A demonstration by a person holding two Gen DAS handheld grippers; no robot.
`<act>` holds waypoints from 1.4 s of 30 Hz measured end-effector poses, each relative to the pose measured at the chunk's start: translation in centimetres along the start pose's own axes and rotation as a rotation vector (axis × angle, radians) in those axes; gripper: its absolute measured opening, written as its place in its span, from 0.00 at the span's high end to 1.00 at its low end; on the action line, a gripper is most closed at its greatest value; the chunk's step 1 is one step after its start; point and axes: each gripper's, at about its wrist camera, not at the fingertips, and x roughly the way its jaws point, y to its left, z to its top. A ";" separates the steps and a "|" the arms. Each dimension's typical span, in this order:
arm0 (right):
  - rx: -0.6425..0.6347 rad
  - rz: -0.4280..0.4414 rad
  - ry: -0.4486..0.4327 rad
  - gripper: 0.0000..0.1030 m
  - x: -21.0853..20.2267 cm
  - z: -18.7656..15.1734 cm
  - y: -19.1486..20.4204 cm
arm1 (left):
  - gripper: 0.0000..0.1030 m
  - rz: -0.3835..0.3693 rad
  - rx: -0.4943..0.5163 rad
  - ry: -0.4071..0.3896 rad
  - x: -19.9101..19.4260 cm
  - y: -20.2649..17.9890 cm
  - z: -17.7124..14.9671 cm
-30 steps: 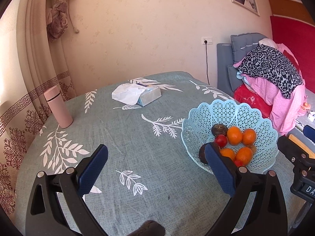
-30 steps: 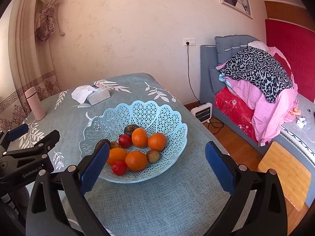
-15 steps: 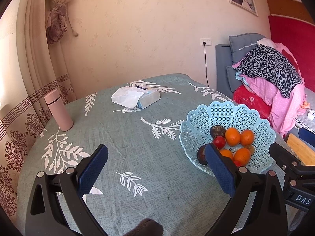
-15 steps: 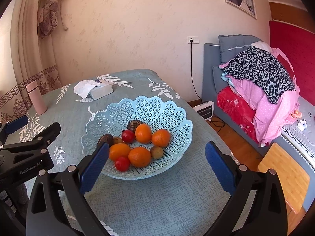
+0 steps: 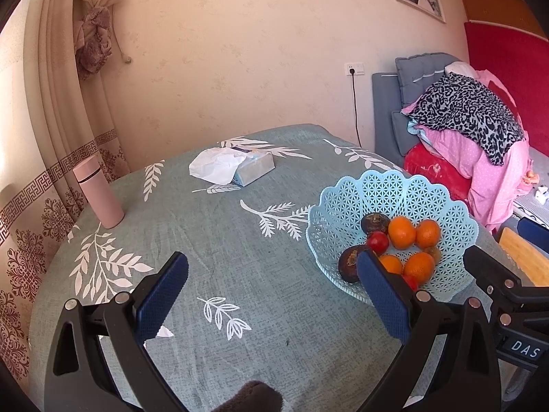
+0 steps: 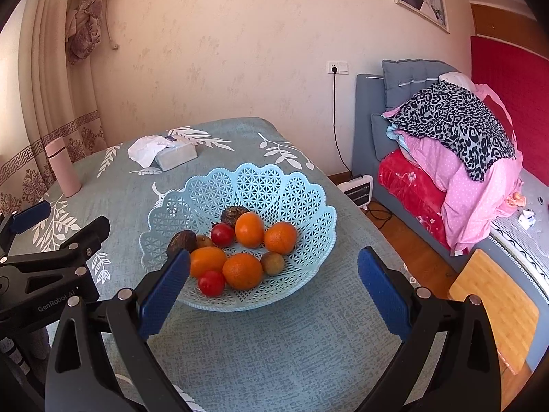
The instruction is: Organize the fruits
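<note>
A light blue lattice basket [image 6: 274,185] [image 5: 394,192] stands on the table's right part. It holds several oranges [image 6: 249,229] [image 5: 401,232], two red fruits [image 6: 223,234], dark brown fruits [image 6: 182,240] and small brownish ones. My right gripper [image 6: 272,288] is open and empty, held above the table just in front of the basket. My left gripper [image 5: 271,292] is open and empty to the left of the basket, its right finger in front of the basket's near-left rim. Each gripper shows at the edge of the other's view.
A teal leaf-print cloth [image 5: 219,240] covers the table. A pink flask [image 5: 97,192] stands at the left, a tissue box [image 5: 254,170] at the back. Beyond the table's right edge are a bed piled with clothes [image 6: 456,137], a small heater [image 6: 358,190] and a wooden stool [image 6: 497,305].
Both grippers have drawn back and risen a little from the basket, so it looks smaller and farther. Both stay open and empty. The fruit has not moved.
</note>
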 end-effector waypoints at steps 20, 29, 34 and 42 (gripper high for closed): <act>-0.005 -0.004 0.010 0.04 0.3 -0.2 0.0 | 0.05 0.001 -0.001 0.000 -0.2 -0.2 -0.2; -0.005 -0.006 0.011 0.04 0.3 -0.2 0.0 | 0.05 -0.002 0.009 -0.002 -0.3 -0.4 -0.3; -0.004 -0.007 0.010 0.04 0.3 -0.2 0.0 | 0.05 -0.001 0.018 -0.010 -0.4 -0.6 -0.3; -0.003 -0.007 0.014 0.04 0.3 -0.3 0.0 | 0.05 0.000 0.018 0.002 -0.3 -0.4 -0.6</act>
